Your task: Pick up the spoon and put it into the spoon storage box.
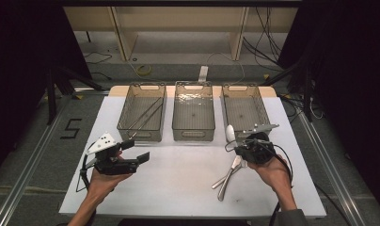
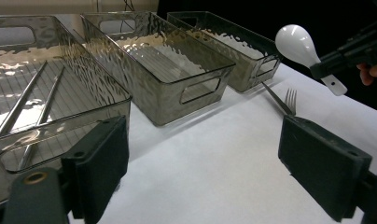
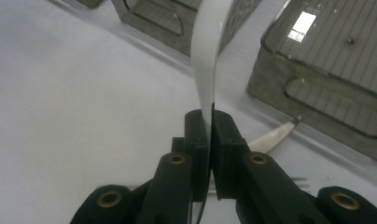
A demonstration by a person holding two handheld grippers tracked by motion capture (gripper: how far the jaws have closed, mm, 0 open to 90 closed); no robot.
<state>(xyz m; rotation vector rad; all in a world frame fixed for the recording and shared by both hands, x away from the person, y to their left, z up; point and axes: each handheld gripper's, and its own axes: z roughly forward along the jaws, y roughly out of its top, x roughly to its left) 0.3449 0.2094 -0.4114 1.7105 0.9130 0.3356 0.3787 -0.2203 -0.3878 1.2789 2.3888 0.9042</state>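
The white table [image 1: 178, 183] carries three clear grey bins in a row along its far half. The left bin [image 1: 142, 113] holds two long thin metal rods [image 1: 146, 115] lying side by side, roughly along its length. The middle bin [image 1: 193, 112] and the right bin [image 1: 245, 109] look bare inside, as far as the high view tells.

Your left gripper [image 1: 135, 151] sits in your left hand [image 1: 103, 181] above the near-left part of the table, just in front of the left bin. Its jaws stand wide apart with nothing between them; the left gripper view shows bare table in the gap.

Your right gripper [image 1: 235, 143] is held in your right hand [image 1: 273, 172], just in front of the right bin. Its jaws are nearly closed and clamp the handle of a white plastic spoon [image 2: 296, 44]. The spoon is off the table, bowl pointing up and away from the jaws.

On the table just near of the right gripper lie metal utensils [image 1: 228, 176], close together, handles toward you; one is a fork [image 2: 289, 100].
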